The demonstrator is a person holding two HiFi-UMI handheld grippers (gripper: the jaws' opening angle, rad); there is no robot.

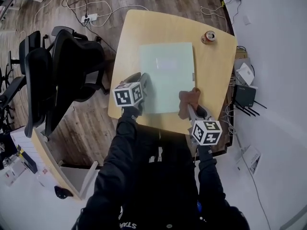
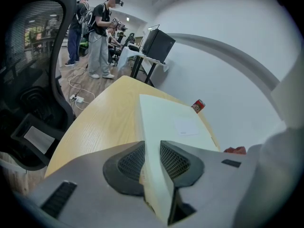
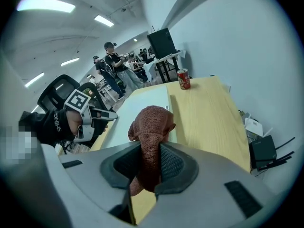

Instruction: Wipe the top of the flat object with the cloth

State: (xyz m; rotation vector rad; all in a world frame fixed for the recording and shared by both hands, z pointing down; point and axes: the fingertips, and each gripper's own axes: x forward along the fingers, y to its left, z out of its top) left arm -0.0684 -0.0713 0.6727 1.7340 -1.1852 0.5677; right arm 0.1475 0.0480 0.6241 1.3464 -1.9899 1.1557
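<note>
My left gripper (image 2: 152, 161) is clamped on the near left edge of the pale green board (image 1: 168, 71), which lies flat on the wooden table (image 1: 213, 68). My right gripper (image 3: 151, 164) pinches the reddish-brown cloth (image 3: 151, 122) tight at the board's near right corner.

Rough knit cloth (image 3: 151, 122), smooth matt flat object (image 1: 167, 75), pale wood-grain table (image 1: 213, 66), shiny metal can (image 1: 209, 36).
</note>
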